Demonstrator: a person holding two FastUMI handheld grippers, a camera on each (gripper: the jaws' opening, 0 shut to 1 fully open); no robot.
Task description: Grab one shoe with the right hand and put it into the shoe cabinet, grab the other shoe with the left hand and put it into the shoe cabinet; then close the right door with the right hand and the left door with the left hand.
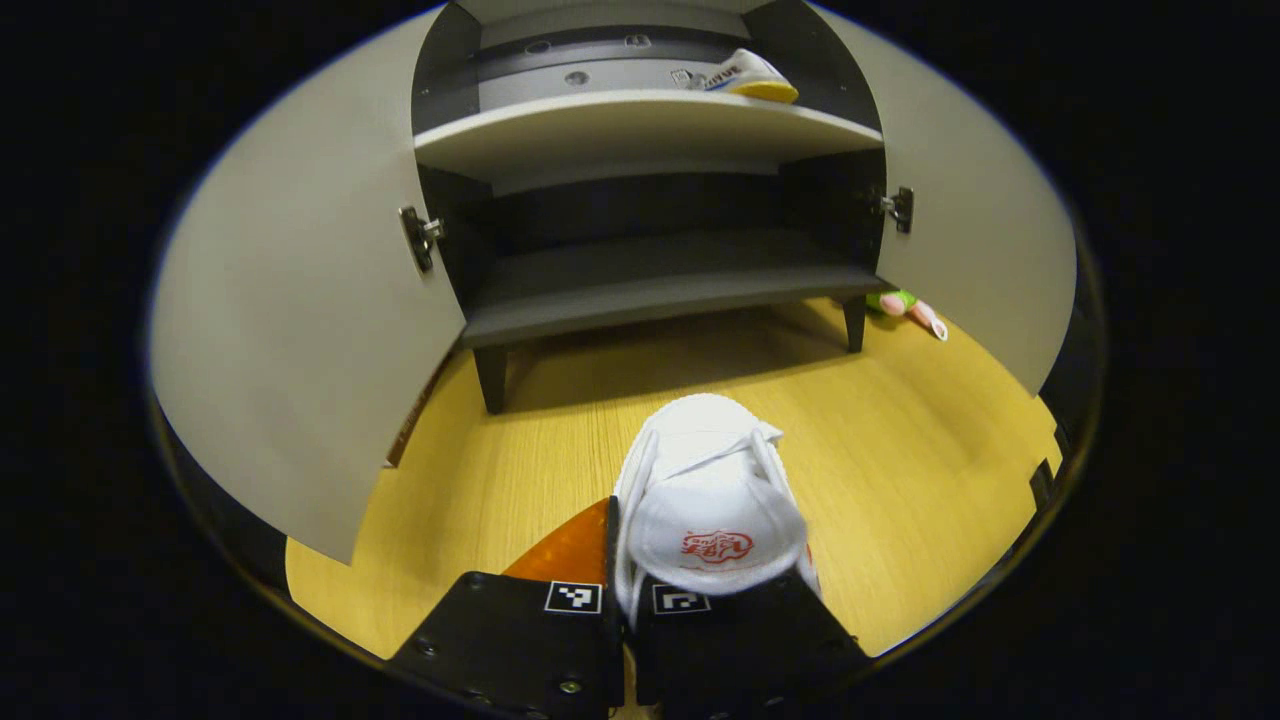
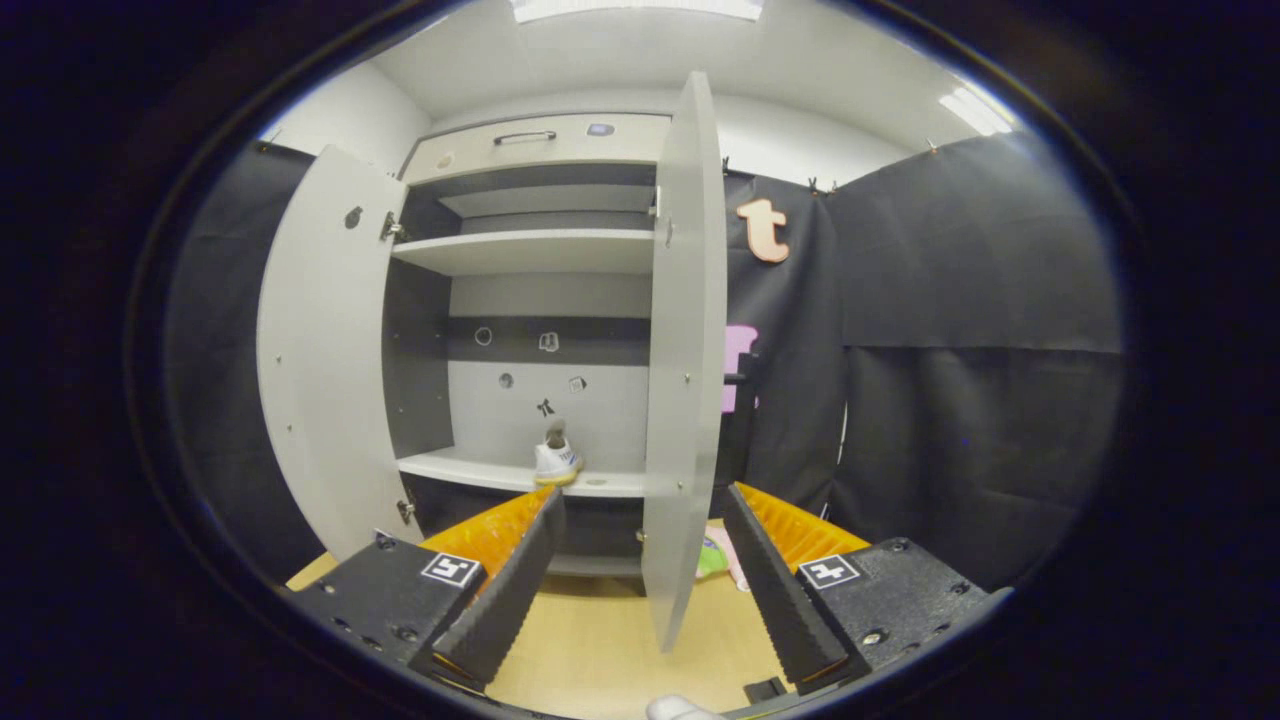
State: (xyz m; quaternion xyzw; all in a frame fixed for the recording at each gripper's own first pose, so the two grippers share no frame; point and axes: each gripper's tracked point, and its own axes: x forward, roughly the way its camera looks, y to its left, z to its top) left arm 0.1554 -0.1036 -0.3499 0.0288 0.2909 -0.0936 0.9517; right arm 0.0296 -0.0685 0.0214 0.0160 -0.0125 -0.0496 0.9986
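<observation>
One shoe (image 2: 556,460) shelved; one white shoe (image 1: 712,500) gripped.

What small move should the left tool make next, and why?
Probably carry the white shoe forward and up onto the shelf beside the first shoe. The left tool looks shut on the white shoe's heel, which is near the floor; both cabinet doors stand open and the right tool is open and empty.

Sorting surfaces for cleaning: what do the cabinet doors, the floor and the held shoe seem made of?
Doors: likely matte laminated board, flat and even grey.
Floor: wood-look laminate or vinyl, with fine straight grain and slight sheen.
Shoe: seemingly white fabric or synthetic leather, with flat laces.
</observation>
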